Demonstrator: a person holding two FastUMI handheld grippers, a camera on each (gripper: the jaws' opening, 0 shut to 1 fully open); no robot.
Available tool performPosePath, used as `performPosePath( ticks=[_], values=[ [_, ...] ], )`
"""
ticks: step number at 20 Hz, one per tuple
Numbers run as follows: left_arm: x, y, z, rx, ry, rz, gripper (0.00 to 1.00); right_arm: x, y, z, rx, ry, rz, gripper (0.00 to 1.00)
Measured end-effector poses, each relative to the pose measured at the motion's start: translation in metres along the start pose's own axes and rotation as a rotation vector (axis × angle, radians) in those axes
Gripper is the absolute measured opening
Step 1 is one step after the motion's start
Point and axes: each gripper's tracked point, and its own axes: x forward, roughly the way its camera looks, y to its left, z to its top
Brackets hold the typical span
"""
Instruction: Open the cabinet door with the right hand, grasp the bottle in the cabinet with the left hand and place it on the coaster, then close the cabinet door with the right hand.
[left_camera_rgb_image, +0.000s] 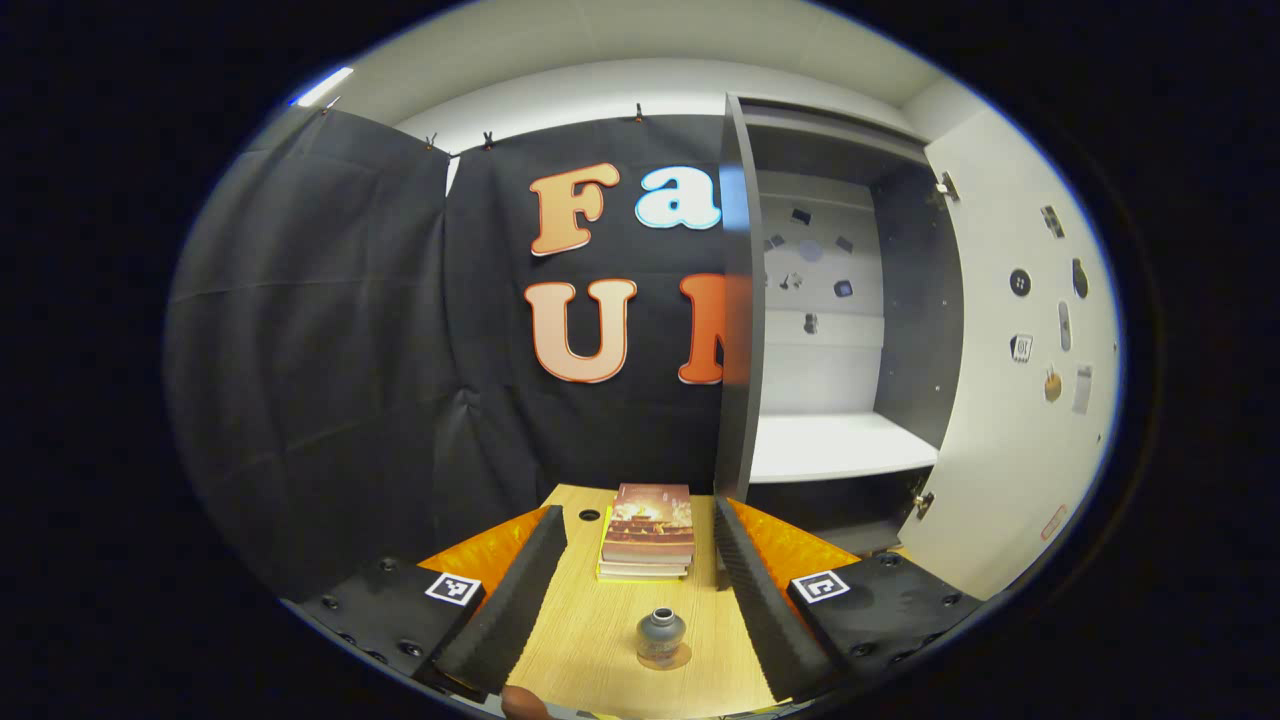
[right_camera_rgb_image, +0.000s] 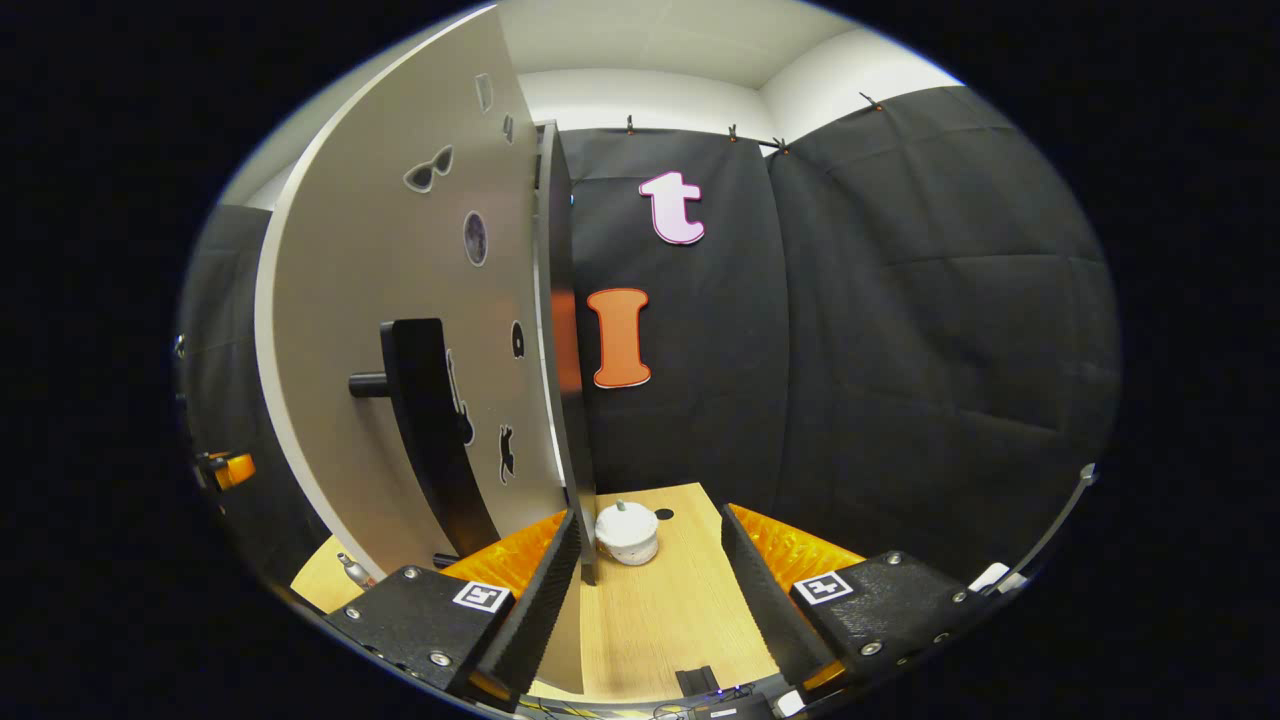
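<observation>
In the left gripper view, the left gripper (left_camera_rgb_image: 640, 590) is spread wide over the wooden table (left_camera_rgb_image: 590, 640) with nothing between its fingers. Nearest, the small grey bottle (left_camera_rgb_image: 661, 636) stands upright on a round coaster (left_camera_rgb_image: 683, 659), in the gap between the fingers and touching neither. Beyond it lies a stack of books (left_camera_rgb_image: 648, 530). Farther, to the right, the dark cabinet (left_camera_rgb_image: 915, 300) stands open, its white shelf (left_camera_rgb_image: 835, 445) bare, and the cabinet door (left_camera_rgb_image: 1030, 360) is swung out to the right.

In the right gripper view, the right gripper (right_camera_rgb_image: 650, 585) is also wide apart and grips nothing. The door's edge (right_camera_rgb_image: 560, 400) stands just beside its left finger; whether they touch cannot be told. The door's black handle (right_camera_rgb_image: 425, 420) sits to the left. A white lidded pot (right_camera_rgb_image: 627, 533) rests farther on the table (right_camera_rgb_image: 660, 610).
</observation>
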Motion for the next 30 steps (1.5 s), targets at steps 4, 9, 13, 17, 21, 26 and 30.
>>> performPosePath(
  ticks=[4, 9, 13, 17, 21, 26, 30],
  values=[
    [-0.005, 0.019, 0.041, -0.008, -0.049, 0.030, 0.94, -0.001, 0.007, -0.001, 0.009, 0.008, 0.022, 0.96],
    [-0.009, 0.037, 0.074, -0.015, -0.102, 0.041, 0.94, -0.004, 0.017, -0.003, 0.018, 0.015, 0.048, 0.96],
    [-0.009, 0.047, 0.090, 0.000, -0.122, 0.039, 0.94, -0.003, 0.025, -0.003, 0.012, 0.018, 0.071, 0.96],
    [-0.003, 0.053, 0.095, 0.011, -0.133, 0.025, 0.94, -0.002, 0.041, -0.003, 0.021, 0.024, 0.124, 0.96],
    [0.002, 0.066, 0.100, 0.009, -0.137, 0.012, 0.97, -0.005, 0.051, -0.003, 0.032, 0.023, 0.139, 0.96],
    [0.004, 0.091, 0.108, 0.029, -0.154, 0.020, 0.94, 0.000, 0.061, -0.001, 0.036, 0.012, 0.147, 0.88],
    [0.009, 0.103, 0.113, 0.033, -0.171, 0.019, 0.97, 0.005, 0.072, 0.001, 0.041, 0.001, 0.169, 0.88]
  ],
)
